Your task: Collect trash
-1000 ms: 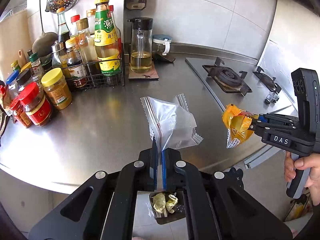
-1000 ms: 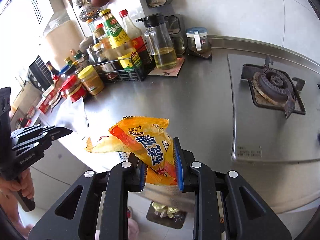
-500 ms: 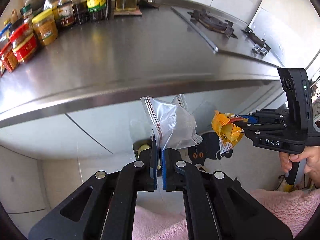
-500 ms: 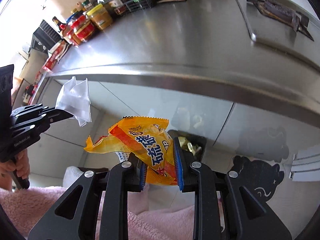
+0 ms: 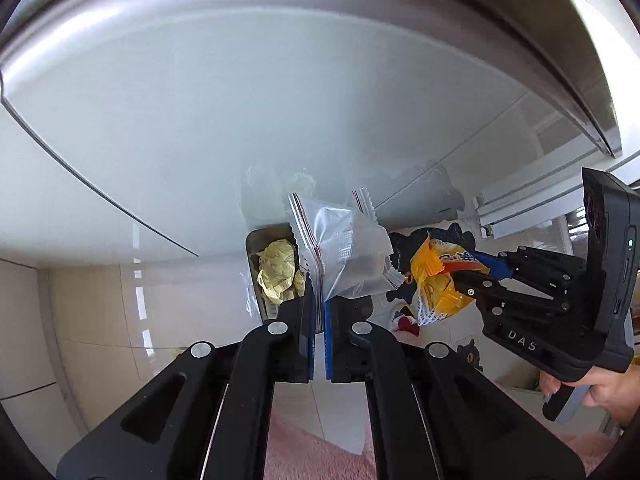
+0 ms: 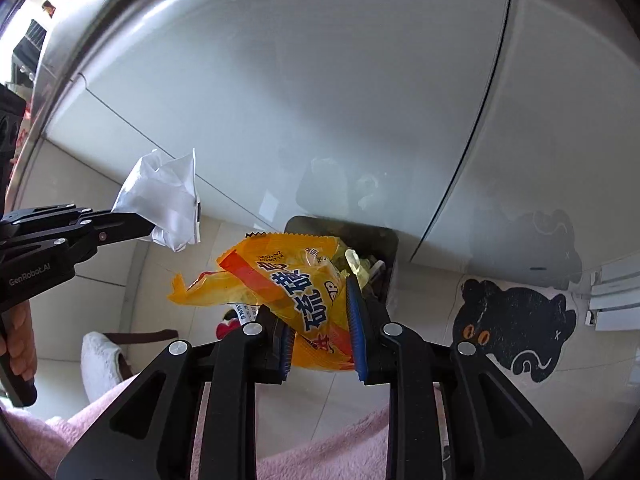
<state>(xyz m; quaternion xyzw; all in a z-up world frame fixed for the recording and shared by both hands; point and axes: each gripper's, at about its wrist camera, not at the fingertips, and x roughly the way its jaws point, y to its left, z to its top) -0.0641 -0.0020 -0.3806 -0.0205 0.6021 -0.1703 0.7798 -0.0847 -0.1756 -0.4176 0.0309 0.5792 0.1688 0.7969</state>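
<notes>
My left gripper [image 5: 316, 304] is shut on a clear plastic wrapper [image 5: 344, 256] with zigzag edges and a red strip. The wrapper hangs over a small dark bin [image 5: 252, 256] on the floor, which holds crumpled yellowish paper [image 5: 278, 272]. My right gripper [image 6: 320, 320] is shut on an orange snack bag [image 6: 280, 284] with blue characters. It hangs in front of the same bin [image 6: 384, 248], whose rim shows behind the bag. The left wrist view shows the right gripper [image 5: 476, 276] with its orange bag [image 5: 440, 280]. In the right wrist view, the left gripper [image 6: 148, 228] holds its wrapper [image 6: 164, 204].
Glossy white cabinet doors [image 5: 280, 100] stand close behind the bin, under the steel counter edge [image 5: 540, 40]. A black cat mat [image 6: 516, 328] lies on the tiled floor at right. A white slipper [image 6: 100, 364] and a pink robe [image 6: 312, 444] are below. A hand [image 5: 600, 392] grips the right handle.
Both grippers have dropped from above the countertop to below its edge, in front of the cabinet doors. The bin has come close beneath both wrappers. Both grips are unchanged.
</notes>
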